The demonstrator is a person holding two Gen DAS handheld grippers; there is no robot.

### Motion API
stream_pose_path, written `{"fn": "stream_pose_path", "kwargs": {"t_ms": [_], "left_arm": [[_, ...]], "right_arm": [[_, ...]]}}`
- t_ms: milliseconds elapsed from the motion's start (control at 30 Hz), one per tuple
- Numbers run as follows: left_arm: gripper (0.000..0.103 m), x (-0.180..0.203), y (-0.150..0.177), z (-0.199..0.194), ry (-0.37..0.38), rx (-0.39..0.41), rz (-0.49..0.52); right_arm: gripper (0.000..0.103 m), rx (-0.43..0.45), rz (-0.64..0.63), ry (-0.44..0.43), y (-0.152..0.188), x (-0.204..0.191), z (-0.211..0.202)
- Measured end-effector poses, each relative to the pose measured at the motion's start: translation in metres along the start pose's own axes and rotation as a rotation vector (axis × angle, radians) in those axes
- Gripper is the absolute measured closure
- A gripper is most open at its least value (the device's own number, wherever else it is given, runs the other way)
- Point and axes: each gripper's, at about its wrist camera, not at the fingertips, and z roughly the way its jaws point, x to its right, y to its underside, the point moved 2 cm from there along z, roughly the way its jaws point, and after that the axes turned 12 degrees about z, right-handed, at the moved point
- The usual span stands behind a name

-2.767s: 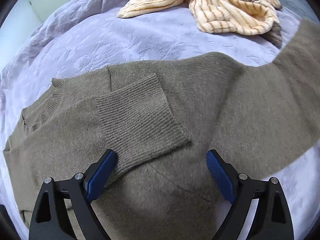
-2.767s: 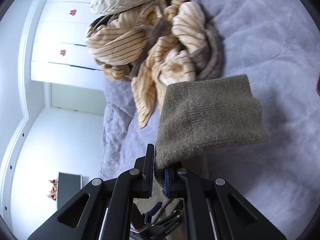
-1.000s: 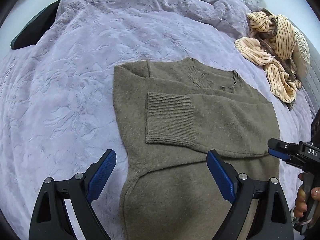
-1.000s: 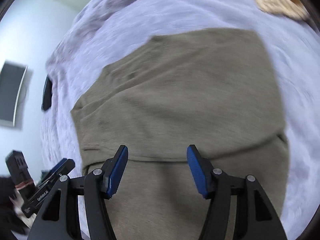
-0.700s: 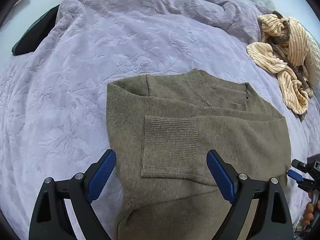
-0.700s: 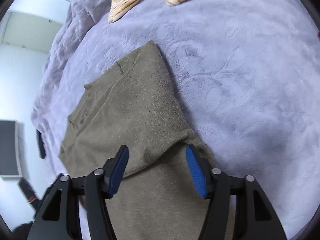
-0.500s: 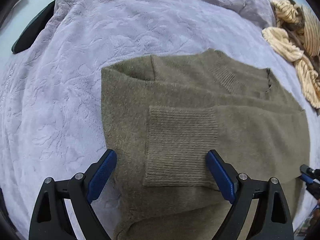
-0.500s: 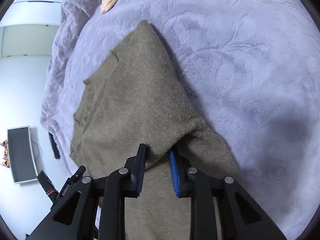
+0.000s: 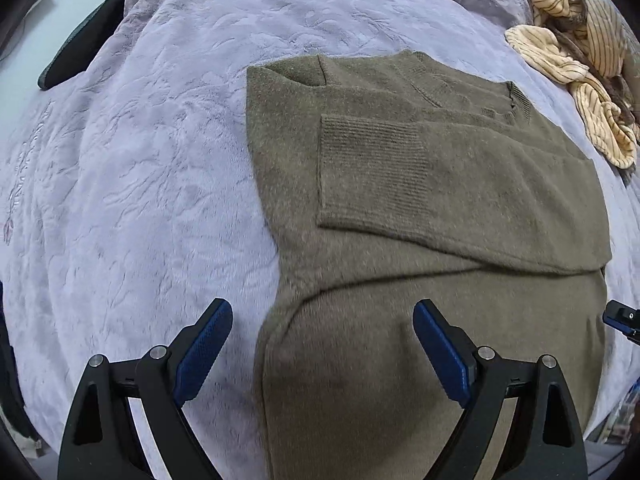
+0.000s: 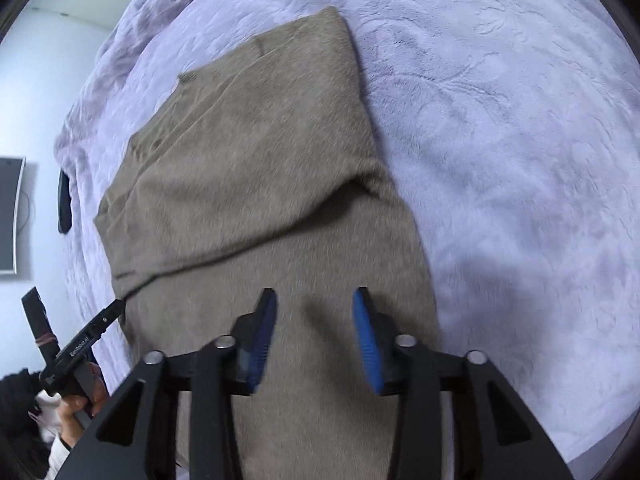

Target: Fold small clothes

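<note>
An olive-brown knit sweater [image 9: 420, 208] lies flat on the lilac bedspread [image 9: 140, 160], both sleeves folded across its chest, one ribbed cuff [image 9: 368, 176] on top. My left gripper [image 9: 322, 344] hangs wide open over the sweater's lower left edge, nothing between its blue pads. In the right wrist view the same sweater [image 10: 256, 184] fills the middle. My right gripper [image 10: 314, 332] hovers over its lower body near the right edge, jaws opening, only flat cloth beneath them. The left gripper [image 10: 108, 316] shows at that view's left, held by a hand.
A heap of cream striped clothes [image 9: 580, 48] lies at the back right of the bed. A dark object [image 9: 80, 44] rests at the bed's far left edge. A wall screen [image 10: 8, 216] hangs at the left. Bare bedspread [image 10: 520, 160] spreads right of the sweater.
The right gripper pinched the folded sleeve's edge half a second ago, then let go and drew back toward the hem with jaws parting. The left gripper, still wide open, shifted toward the lower left edge.
</note>
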Motion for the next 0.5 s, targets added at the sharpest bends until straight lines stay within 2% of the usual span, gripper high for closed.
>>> {"fn": "stream_pose_path", "kwargs": {"t_ms": [100,333,500], "left_arm": [[0.011,0.011,0.017,-0.014,0.010,-0.008,0.000],[0.011,0.046,0.038,-0.042,0.027,-0.021,0.023],[0.011,0.055,0.056,-0.059,0.038,-0.038,0.026]], "right_arm": [[0.053,-0.005,-0.032,0.014,0.018,-0.004,-0.007],[0.043,-0.032,-0.091,0.032,0.053,-0.015,-0.017],[0.040,-0.045,-0.154,0.044,0.073,-0.023,-0.024]]}}
